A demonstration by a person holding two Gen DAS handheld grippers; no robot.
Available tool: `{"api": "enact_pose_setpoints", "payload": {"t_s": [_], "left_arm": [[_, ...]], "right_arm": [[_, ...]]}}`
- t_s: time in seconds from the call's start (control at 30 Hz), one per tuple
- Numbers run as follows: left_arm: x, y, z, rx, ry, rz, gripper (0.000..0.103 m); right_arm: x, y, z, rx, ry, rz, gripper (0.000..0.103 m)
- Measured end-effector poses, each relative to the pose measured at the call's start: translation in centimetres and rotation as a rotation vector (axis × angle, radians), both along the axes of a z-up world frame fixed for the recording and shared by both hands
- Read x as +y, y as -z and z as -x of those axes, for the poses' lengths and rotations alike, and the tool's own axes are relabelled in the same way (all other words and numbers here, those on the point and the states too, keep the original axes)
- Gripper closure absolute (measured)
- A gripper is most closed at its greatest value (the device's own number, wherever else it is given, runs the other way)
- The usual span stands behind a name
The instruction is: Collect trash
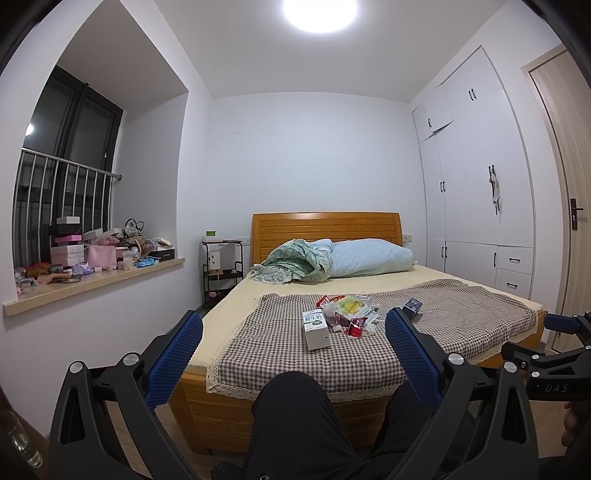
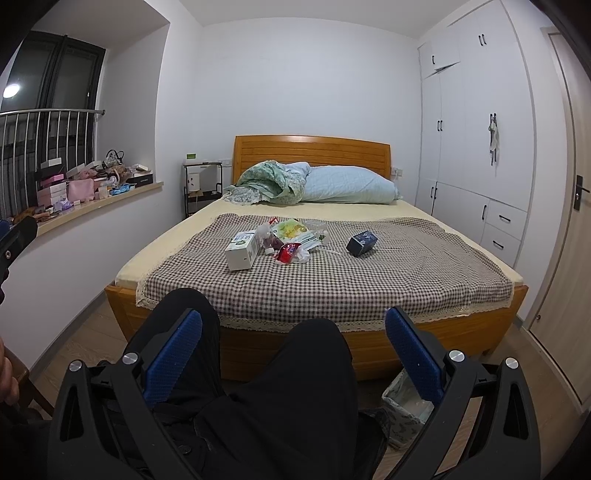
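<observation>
Two hand-held grippers spread wide and empty, left hand-held gripper [image 1: 293, 363], right hand-held gripper [image 2: 293, 363], trash pile [image 2: 284, 242] on checked bed cover [image 2: 332, 280], small bin [image 2: 406, 410] on floor.

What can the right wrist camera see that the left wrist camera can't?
Only the right wrist view shows the small bin on the floor by the bed's foot. Only the left wrist view shows the ceiling light. Both show the white carton, red wrapper and dark blue box lying on the checked cloth.
</observation>
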State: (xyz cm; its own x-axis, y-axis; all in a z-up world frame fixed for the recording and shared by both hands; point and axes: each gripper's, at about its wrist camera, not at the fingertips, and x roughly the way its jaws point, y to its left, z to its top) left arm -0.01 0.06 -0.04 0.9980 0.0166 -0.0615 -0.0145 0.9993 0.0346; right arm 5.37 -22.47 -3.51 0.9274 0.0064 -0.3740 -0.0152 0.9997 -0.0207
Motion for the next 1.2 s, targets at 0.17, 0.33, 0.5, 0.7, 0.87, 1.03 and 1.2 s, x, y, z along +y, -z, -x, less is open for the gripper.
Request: {"api": "enact_pose_setpoints", "payload": {"t_s": [0.17, 0.33, 0.5, 0.7, 0.87, 1.03, 1.2], "left_arm": [[0.0, 0.0, 0.0, 0.001, 0.000, 0.000, 0.007], [0.0, 0.0, -0.2, 0.004, 0.003, 0.000, 0.007], [-0.1, 0.2, -1.0, 0.002, 0.002, -0.002, 0.007], [0.3, 0.7, -4.0, 0.038, -0.004, 0.010, 0.007], [0.5, 1.5, -7.3, 0.075, -0.022, 0.001, 0.007], [1.1, 2.4, -12.4, 0.138, -0.037, 0.014, 0.007], [1.5, 4.2, -18.7, 0.212, -0.040, 0.021, 0.007]], "right_arm": [[0.0, 0.0, 0.0, 0.001, 0.000, 0.001, 0.007], [-0.2, 0.0, -0.1, 0.004, 0.001, 0.007, 0.007], [-0.9, -0.1, -0.7, 0.005, 0.029, 0.006, 0.007], [-1.8, 0.0, -3.0, 0.024, 0.075, 0.010, 0.007], [-2.0, -0.1, -6.1, 0.031, 0.097, 0.021, 0.007], [-1.8, 0.8, -10.7, 0.080, 0.106, 0.026, 0.007], [-0.7, 2.5, -15.6, 0.109, 0.099, 0.065, 0.007]]}}
